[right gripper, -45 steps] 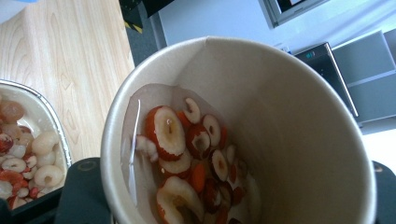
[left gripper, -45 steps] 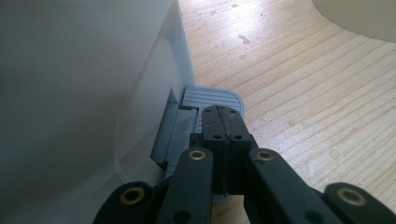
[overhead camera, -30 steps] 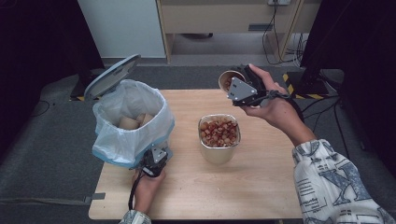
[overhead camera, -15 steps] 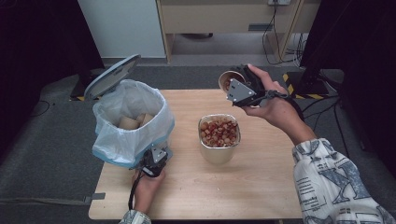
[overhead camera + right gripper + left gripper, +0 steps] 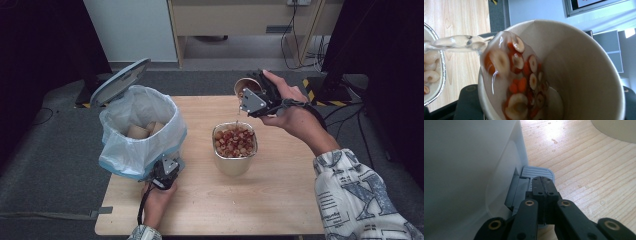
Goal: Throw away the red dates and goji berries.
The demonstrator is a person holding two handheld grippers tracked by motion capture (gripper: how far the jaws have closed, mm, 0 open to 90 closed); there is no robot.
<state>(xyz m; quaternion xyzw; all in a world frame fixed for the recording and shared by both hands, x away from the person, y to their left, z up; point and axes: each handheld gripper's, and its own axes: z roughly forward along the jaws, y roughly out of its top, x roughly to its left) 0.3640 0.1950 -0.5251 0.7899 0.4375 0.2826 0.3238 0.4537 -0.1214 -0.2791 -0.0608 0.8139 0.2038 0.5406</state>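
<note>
The right gripper (image 5: 251, 98) is clamped on a tilted paper cup (image 5: 564, 67), liquid streaming from its rim into the metal bowl (image 5: 235, 162) below (jaws hidden behind the cup). The left gripper (image 5: 543, 185), jaws together, presses the bin's pedal (image 5: 537, 172).

A pale wooden table (image 5: 280, 200) carries a lined pedal bin (image 5: 142, 132) beside the left gripper (image 5: 165, 172), and a metal bowl (image 5: 235, 162) below the right gripper (image 5: 252, 97).

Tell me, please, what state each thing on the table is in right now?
Bin: lid up, bag-lined, some waste inside.
Pedal: under the shut left gripper.
Cup: tilted in the right gripper, liquid streaming out.
Container: upright, open, nearly full of food pieces.
</note>
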